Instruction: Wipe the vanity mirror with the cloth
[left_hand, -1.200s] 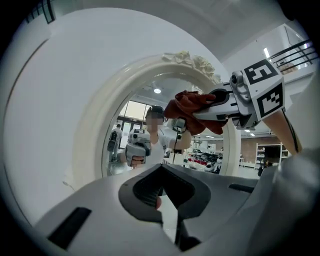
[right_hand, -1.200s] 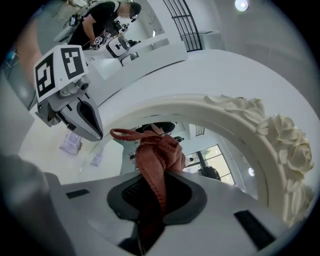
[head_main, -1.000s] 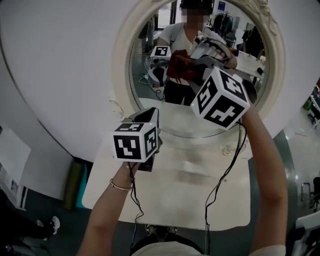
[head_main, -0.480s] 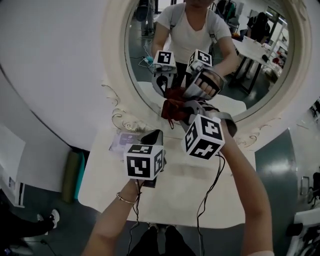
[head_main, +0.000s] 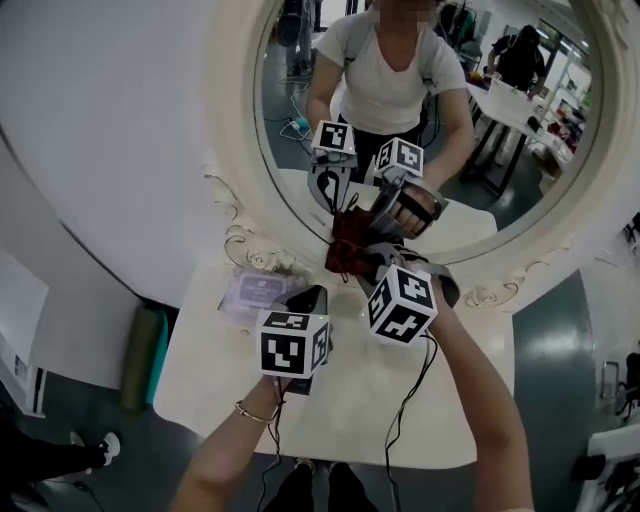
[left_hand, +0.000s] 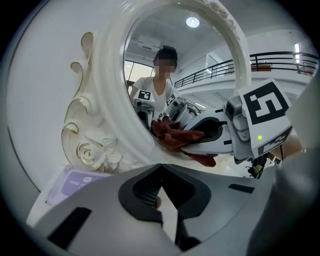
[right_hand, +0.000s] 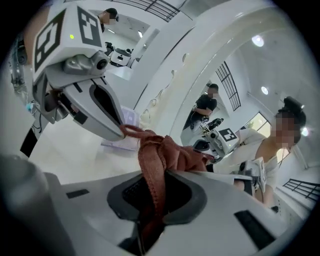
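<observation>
The right gripper (head_main: 362, 258) is clamping a bunched red-brown cloth (head_main: 347, 243) between its jaws and pressing it against the lower part of the mirror (head_main: 300, 170) glass. The left gripper (head_main: 304, 300) is hovering over the table (head_main: 340, 410) beside a purple card (head_main: 255, 293), its jaws sitting together with nothing between them

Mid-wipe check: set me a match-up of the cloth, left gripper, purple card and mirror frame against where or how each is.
1 cloth
2 left gripper
3 purple card
4 mirror frame

A white, ornate
B clamped in right gripper
C flat on the table
D holds nothing

Pairs: 1-B, 2-D, 3-C, 4-A
</observation>
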